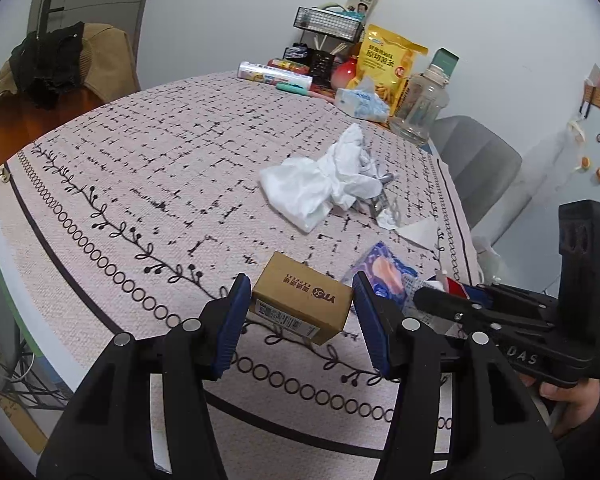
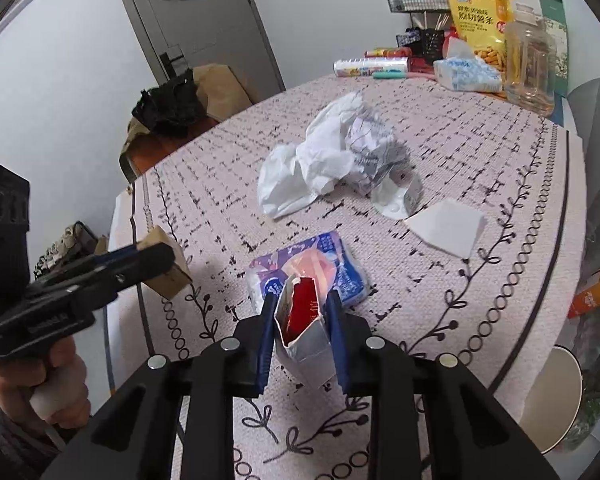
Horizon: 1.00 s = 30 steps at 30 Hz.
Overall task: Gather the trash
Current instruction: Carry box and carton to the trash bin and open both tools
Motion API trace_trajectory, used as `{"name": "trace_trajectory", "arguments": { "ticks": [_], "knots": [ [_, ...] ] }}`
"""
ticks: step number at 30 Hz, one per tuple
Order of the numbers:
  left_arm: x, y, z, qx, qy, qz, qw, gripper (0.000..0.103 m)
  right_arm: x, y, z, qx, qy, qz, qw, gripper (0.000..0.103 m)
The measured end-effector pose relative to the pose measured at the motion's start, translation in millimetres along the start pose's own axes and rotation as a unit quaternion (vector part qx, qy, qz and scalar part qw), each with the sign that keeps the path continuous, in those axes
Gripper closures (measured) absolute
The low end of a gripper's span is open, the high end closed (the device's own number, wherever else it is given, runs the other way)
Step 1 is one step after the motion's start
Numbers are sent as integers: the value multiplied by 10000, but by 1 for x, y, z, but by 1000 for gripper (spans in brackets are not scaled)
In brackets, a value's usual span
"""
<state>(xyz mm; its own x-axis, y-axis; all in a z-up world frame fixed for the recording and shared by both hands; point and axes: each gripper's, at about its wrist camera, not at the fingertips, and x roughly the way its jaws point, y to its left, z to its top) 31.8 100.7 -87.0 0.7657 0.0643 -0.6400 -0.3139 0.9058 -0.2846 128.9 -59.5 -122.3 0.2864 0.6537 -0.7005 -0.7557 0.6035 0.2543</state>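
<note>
My left gripper (image 1: 300,304) is shut on a small brown cardboard box (image 1: 300,300) and holds it above the table's near edge; the box also shows in the right wrist view (image 2: 168,272). My right gripper (image 2: 302,316) is shut on a torn red and silver wrapper (image 2: 304,328), just right of the left gripper. On the patterned tablecloth (image 2: 500,280) lie a purple tissue pack (image 2: 340,264), crumpled white paper (image 2: 320,160), a crushed silver carton (image 2: 396,196) and a flat white paper sheet (image 2: 448,224).
At the table's far side stand a yellow snack bag (image 2: 480,20), a clear jar (image 2: 528,64), a blue tissue pack (image 2: 468,72), a black wire rack (image 1: 328,24) and a roll (image 1: 272,74). A chair with dark clothes (image 1: 48,64) stands left, a grey chair (image 1: 476,168) right.
</note>
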Motion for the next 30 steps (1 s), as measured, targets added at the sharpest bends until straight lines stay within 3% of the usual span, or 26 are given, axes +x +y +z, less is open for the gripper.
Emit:
{"name": "trace_trajectory", "arguments": {
  "ticks": [16, 30],
  "knots": [
    [23, -86, 23, 751, 22, -546, 9957, 50, -69, -65, -16, 604, -638, -368, 9955, 84],
    [73, -192, 29, 1464, 397, -1146, 9818, 50, -132, -151, -53, 1349, -1328, -1108, 9757, 87]
  ]
}}
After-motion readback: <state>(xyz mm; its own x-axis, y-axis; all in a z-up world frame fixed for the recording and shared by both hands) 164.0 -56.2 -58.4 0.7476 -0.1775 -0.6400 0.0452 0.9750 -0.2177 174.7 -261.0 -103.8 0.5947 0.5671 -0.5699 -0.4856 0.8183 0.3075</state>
